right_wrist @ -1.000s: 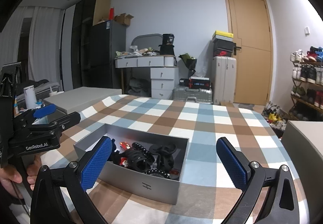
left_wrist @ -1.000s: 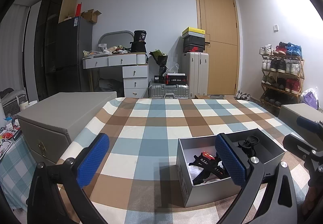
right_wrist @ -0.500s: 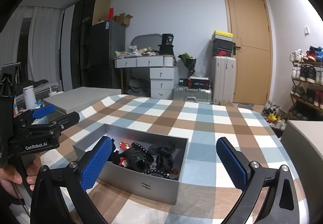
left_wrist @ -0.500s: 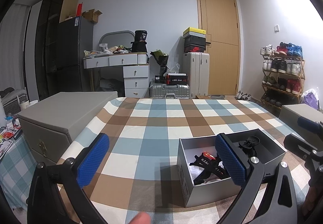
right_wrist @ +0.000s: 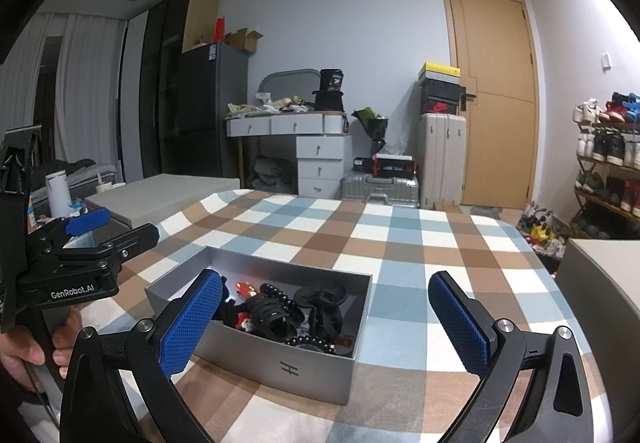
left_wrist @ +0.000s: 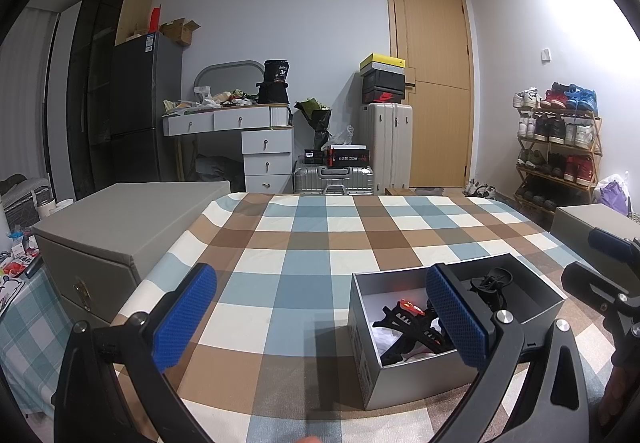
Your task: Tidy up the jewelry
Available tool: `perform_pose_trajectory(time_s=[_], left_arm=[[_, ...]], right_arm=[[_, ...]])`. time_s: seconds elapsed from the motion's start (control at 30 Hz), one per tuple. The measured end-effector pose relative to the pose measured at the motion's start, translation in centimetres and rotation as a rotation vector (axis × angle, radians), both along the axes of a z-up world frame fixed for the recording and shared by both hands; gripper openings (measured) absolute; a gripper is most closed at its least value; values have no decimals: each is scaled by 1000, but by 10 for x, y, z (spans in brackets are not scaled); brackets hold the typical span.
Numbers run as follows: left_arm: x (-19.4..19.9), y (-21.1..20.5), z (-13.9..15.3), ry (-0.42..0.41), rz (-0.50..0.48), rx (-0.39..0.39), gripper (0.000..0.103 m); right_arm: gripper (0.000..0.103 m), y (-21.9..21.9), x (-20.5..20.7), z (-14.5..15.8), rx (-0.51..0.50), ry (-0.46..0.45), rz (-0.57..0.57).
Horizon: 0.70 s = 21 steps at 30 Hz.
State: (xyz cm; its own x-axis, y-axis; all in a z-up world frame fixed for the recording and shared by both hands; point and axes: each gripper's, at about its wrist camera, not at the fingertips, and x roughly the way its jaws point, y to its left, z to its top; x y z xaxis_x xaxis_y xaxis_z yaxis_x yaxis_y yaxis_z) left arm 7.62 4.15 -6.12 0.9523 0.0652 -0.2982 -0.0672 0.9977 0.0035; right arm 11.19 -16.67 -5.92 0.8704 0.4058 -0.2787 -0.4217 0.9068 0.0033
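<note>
Sitting on the checked tablecloth point(right_wrist: 400, 243): open grey box point(right_wrist: 280, 367) | jewelry point(right_wrist: 280, 315) all heaped inside the box, black beads, clips, red bits | left gripper point(left_wrist: 320, 323) left of box, right gripper point(right_wrist: 324, 323) above its near wall, both spread wide, holding nothing | progress: could be pre-sort or just packed away, can't tell

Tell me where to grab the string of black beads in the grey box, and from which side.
Grip the string of black beads on the arc that rides over the black hair clip, coming straight down with the open right gripper. That arc sits highest in the pile; the grey box walls block any approach from the side.
</note>
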Motion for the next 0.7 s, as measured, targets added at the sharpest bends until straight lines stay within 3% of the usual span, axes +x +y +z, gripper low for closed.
perform_pose_trajectory(time_s=[0.7], left_arm=[[0,-1,0,0,-3,1,102]], right_arm=[[103,0,0,0,-1,1,3]])
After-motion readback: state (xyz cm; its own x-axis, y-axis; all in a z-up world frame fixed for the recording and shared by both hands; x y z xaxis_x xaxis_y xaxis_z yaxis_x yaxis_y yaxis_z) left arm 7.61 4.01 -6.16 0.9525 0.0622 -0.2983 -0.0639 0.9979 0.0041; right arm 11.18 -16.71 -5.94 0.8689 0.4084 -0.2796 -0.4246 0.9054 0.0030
